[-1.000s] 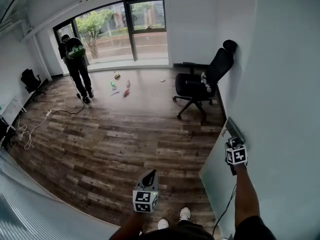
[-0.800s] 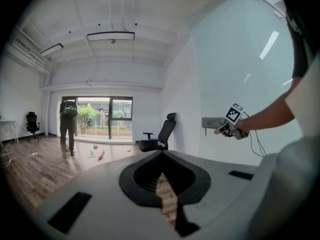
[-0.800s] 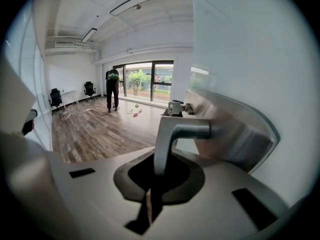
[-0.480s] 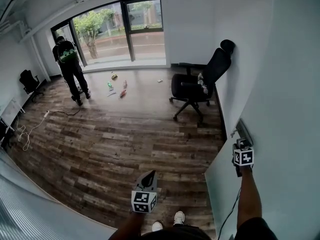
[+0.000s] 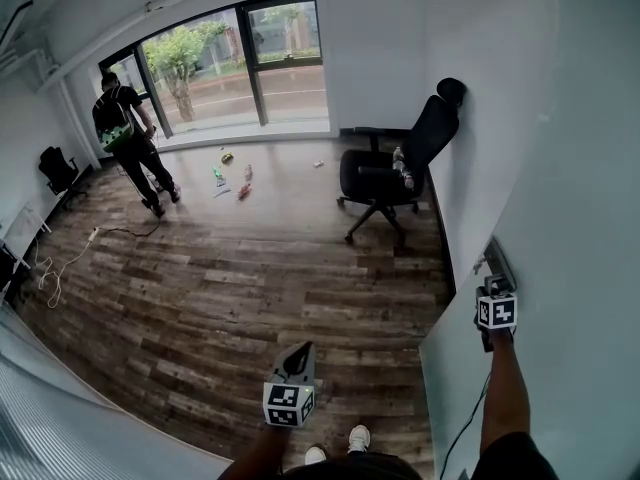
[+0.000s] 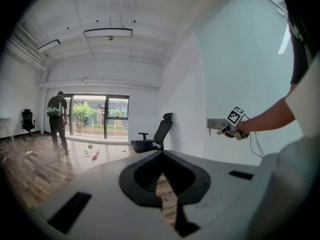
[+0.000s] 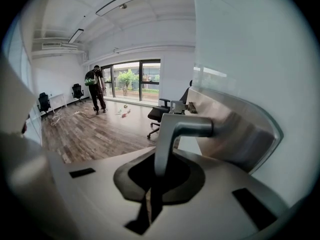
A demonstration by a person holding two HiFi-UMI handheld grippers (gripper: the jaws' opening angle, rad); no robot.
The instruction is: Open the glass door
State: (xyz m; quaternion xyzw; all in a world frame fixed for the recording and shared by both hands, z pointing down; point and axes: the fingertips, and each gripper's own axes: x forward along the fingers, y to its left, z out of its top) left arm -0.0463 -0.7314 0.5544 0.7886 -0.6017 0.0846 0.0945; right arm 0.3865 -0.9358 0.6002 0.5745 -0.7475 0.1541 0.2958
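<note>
One door handle (image 7: 187,126), lever lengthwise in clamped right tongs (image 7: 159,175), left tongs (image 6: 164,184) closed, empty

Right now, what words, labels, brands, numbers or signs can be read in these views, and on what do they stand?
No readable text in any view.
On the left marker cube: a black-and-white square pattern, no letters.
On the right marker cube: the same.
On the door handle: bare metal, no print.
On the backpack: too small to tell.

Brushed metal door handle (image 7: 185,128), smooth frosted glass door (image 5: 452,373), matt wood-plank floor (image 5: 250,288).
</note>
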